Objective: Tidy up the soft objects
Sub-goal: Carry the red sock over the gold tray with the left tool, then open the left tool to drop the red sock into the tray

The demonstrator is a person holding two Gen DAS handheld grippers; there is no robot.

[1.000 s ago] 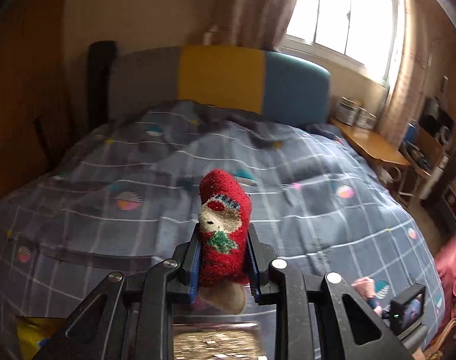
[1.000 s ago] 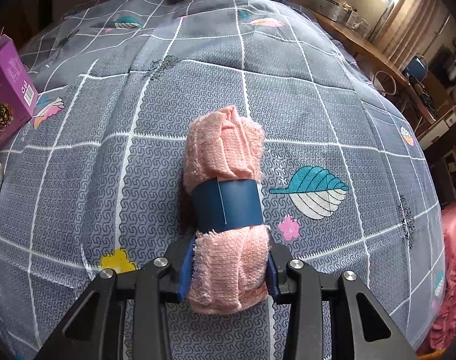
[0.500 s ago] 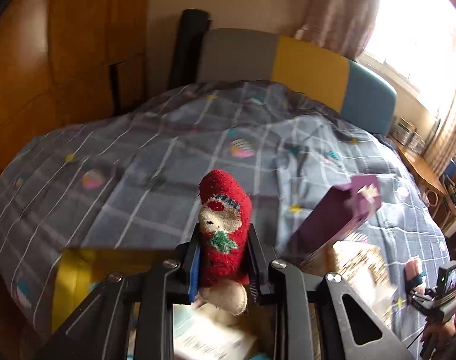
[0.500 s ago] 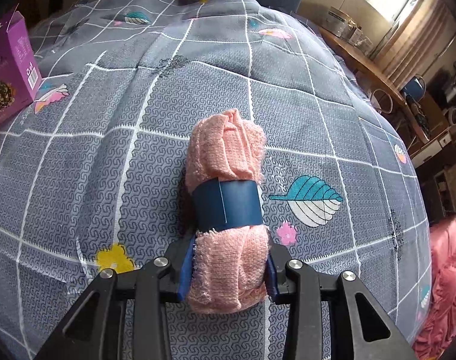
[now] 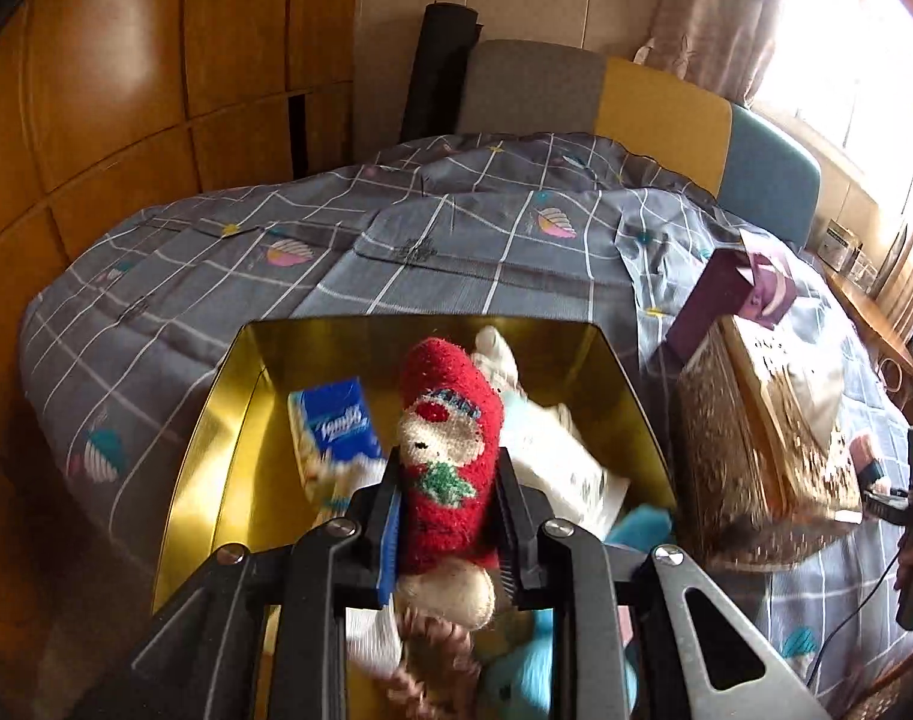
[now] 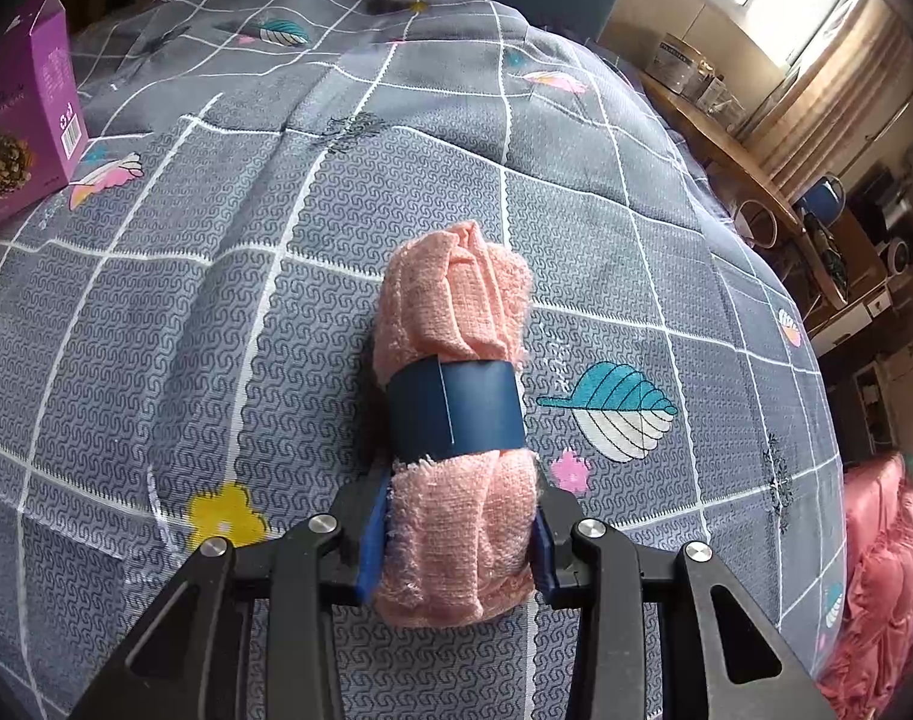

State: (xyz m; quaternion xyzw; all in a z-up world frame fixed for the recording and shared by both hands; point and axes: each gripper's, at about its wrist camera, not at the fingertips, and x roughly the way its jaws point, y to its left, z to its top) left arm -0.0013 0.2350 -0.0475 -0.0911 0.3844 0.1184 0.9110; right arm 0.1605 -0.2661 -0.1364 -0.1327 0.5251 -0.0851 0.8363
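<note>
My left gripper has its fingers clamped on a red Christmas sock, pinching it around the middle so the toe sticks up and the cream heel bulges out below the pads. I hold it over the gold box that sits open on the bed, which looks like the collecting place for soft things: a blue tissue pack, some white fabric and a light blue plush already lie inside. A mid-body grip suits the sock, since it should fall clear once I let go rather than snag on a pad. My right gripper is closed on the near end of a rolled pink towel, which is bound by a dark blue paper band and lies along the grey checked bedspread, well apart from the purple carton at the left edge. Gripping below the band should keep the roll from unwinding. I judge the sock is about to be dropped in, with the towel next.
</note>
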